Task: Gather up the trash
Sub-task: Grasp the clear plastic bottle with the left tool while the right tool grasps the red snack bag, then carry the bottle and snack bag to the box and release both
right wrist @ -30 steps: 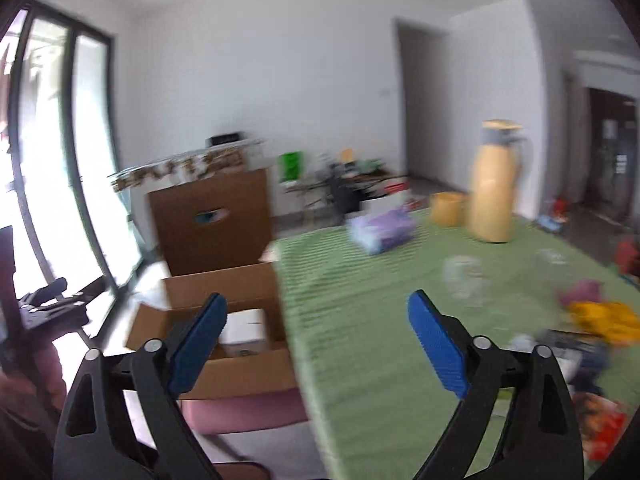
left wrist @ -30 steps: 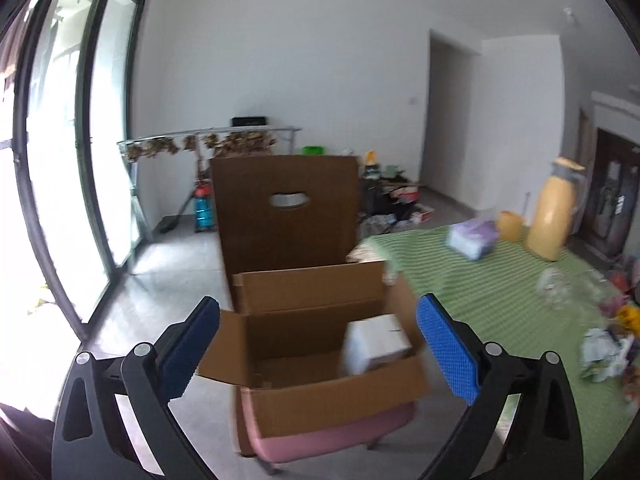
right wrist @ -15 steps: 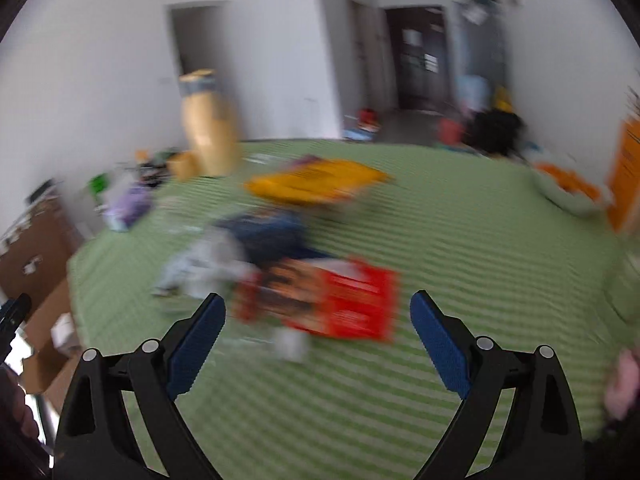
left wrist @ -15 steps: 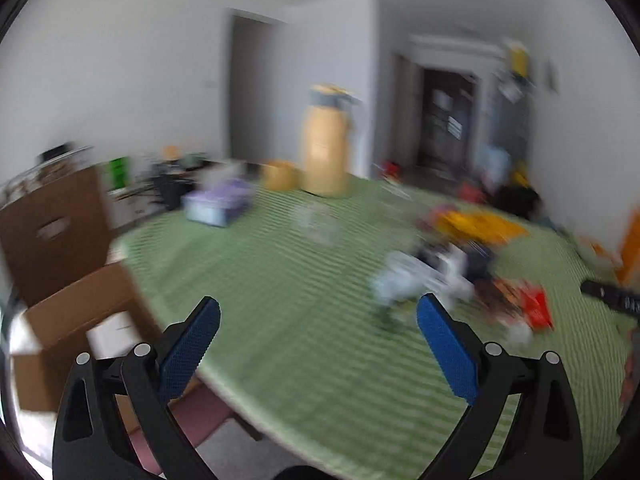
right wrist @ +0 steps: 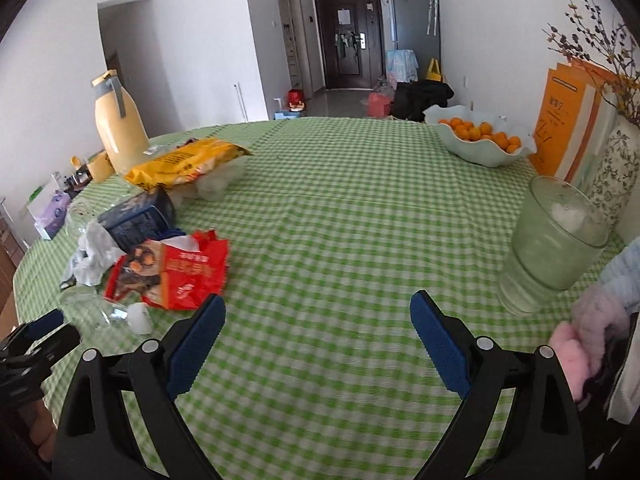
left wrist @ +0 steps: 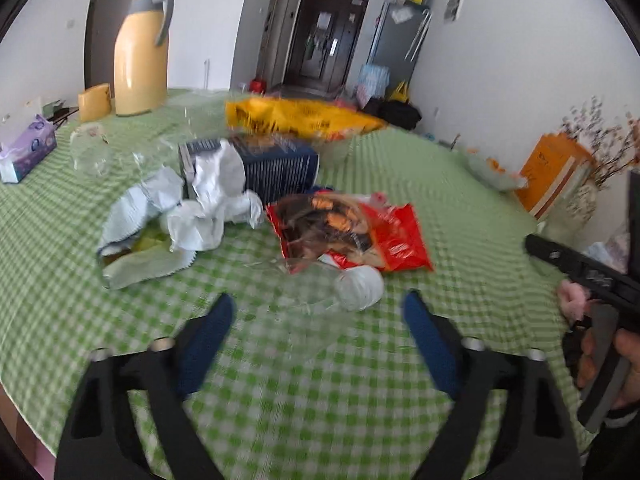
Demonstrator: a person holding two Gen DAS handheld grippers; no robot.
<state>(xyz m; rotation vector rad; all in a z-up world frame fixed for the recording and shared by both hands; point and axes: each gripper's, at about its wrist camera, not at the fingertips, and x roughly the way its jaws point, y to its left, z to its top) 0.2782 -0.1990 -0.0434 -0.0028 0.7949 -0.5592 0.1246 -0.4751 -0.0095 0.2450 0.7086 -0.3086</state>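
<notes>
A matt checked cloth (right wrist: 340, 208) covers the table. On it lie a glossy red foil bag (left wrist: 360, 232), crumpled white paper (left wrist: 212, 208) and, nearest the cloth's edge, clear crinkled plastic (left wrist: 316, 284).

Green-white checked tablecloth (right wrist: 340, 208); red snack bag (left wrist: 360, 232); yellow jug (left wrist: 138, 52).

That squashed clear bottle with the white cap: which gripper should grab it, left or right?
Probably the left. The left gripper is open with the clear bottle lying right ahead between its blue pads. The right gripper faces bare green tablecloth, the trash off to its left.
</notes>
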